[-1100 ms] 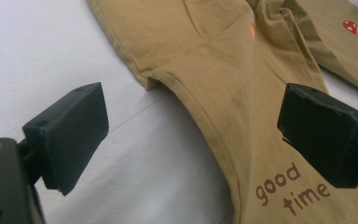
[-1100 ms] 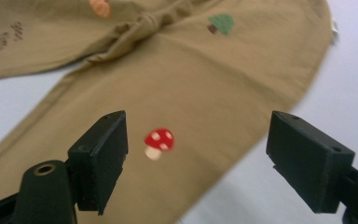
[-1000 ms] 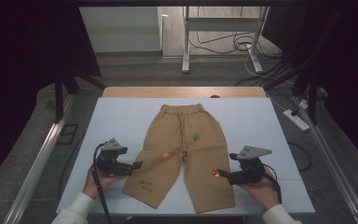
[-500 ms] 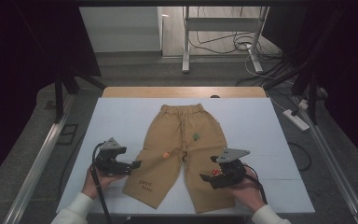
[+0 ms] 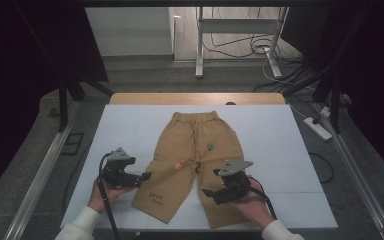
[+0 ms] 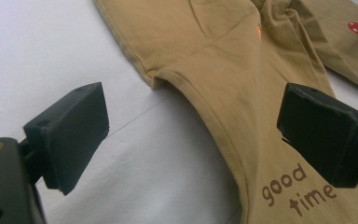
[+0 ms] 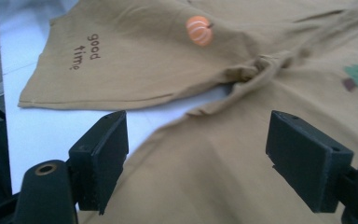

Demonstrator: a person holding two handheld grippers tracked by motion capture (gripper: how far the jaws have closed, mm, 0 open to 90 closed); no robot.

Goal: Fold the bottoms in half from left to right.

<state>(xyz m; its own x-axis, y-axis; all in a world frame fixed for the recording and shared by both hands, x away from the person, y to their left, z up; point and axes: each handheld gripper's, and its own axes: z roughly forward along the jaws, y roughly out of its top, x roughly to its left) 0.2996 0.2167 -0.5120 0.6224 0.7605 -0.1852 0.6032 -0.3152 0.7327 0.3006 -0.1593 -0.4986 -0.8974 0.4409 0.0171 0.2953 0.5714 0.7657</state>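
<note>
Tan child's trousers lie flat on the white table, waistband at the far end and legs toward me. My left gripper stands open at the outer edge of the left leg. In the left gripper view that leg's side seam runs between the jaws, near the "good time" print. My right gripper is open over the right leg, pointing left. In the right gripper view the leg's inner edge lies between the jaws, with the crotch bunch and an orange pumpkin print beyond.
A wooden strip borders the table's far edge. Metal rails run along both sides. A power strip and cables lie on the floor at right. White table surface extends right of the trousers.
My right gripper has moved left, from the outer side of the right leg to over the leg near its inner edge. The left gripper has stayed put.
</note>
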